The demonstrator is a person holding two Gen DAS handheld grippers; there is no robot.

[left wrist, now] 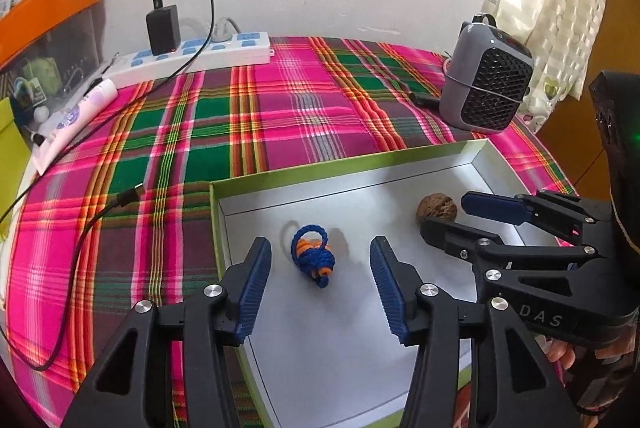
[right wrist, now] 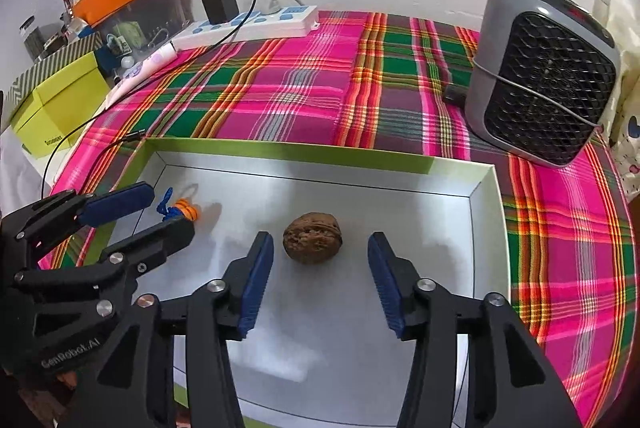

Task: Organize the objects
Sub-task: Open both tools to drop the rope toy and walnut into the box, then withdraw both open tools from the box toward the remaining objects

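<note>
The left gripper [left wrist: 320, 280] stands spread above the tray [left wrist: 472, 156], its ribbed blue pads [left wrist: 256, 288] clear of the knotted cord toy [left wrist: 314, 256] lying on the tray floor between and just ahead of them. The toy is a small bundle of braided blue cord wound around orange coils; its long axis runs away from the gripper, a loop at the far end and a short blue tail towards the gripper

The right gripper [right wrist: 320, 280] is likewise spread, pinching nothing. The walnut [right wrist: 313, 238] sits on the tray floor between and just ahead of its fingertips, nearer the left pad, touching neither. It is a rounded brown oval with a wrinkled, pitted shell, its long axis lying across the gripper's opening, a seam line running along its top

The tray is a shallow rectangular box lid, smooth pale grey inside with a green rim, resting on a pink, green and orange plaid cloth [left wrist: 280, 100] covering the worktop
</note>
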